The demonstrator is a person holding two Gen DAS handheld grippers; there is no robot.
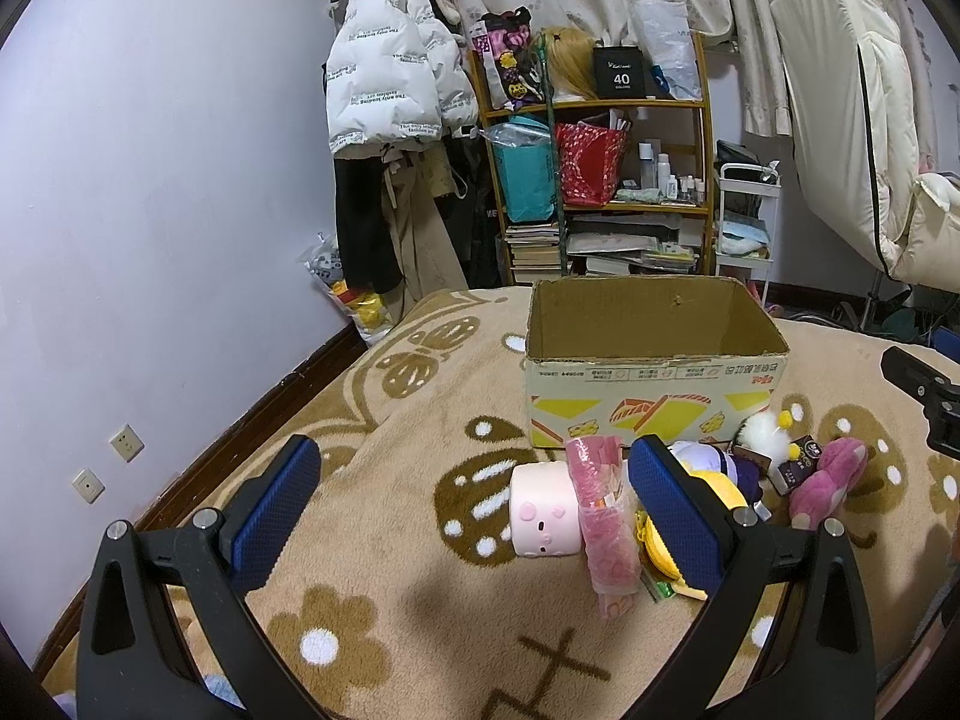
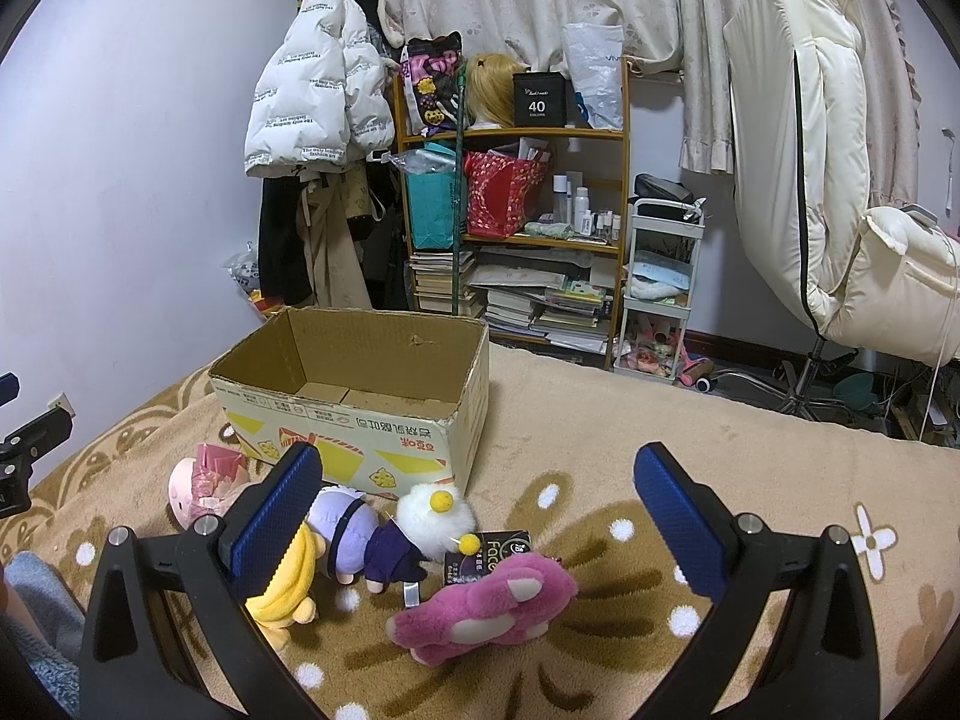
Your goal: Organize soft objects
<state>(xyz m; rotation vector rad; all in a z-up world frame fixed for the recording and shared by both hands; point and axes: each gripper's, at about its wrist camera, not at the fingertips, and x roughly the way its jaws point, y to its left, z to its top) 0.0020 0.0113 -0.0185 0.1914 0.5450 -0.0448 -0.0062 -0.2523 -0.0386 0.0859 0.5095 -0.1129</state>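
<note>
Cardboard box (image 2: 384,420) (open-topped) behind scattered plush toys (image 2: 486,612).

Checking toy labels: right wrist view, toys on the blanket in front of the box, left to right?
pink pig plush → yellow plush → purple-haired doll → white pompom → pink bear plush. Both grippers open, holding nothing.

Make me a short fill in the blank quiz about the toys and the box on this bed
1. The cardboard box holds ____ toys so far.
2. The plush lying between the right tool's fingers is ____ in colour.
3. Both the right tool and the left tool have their jaws ____.

Missing words: no; pink; open
</note>
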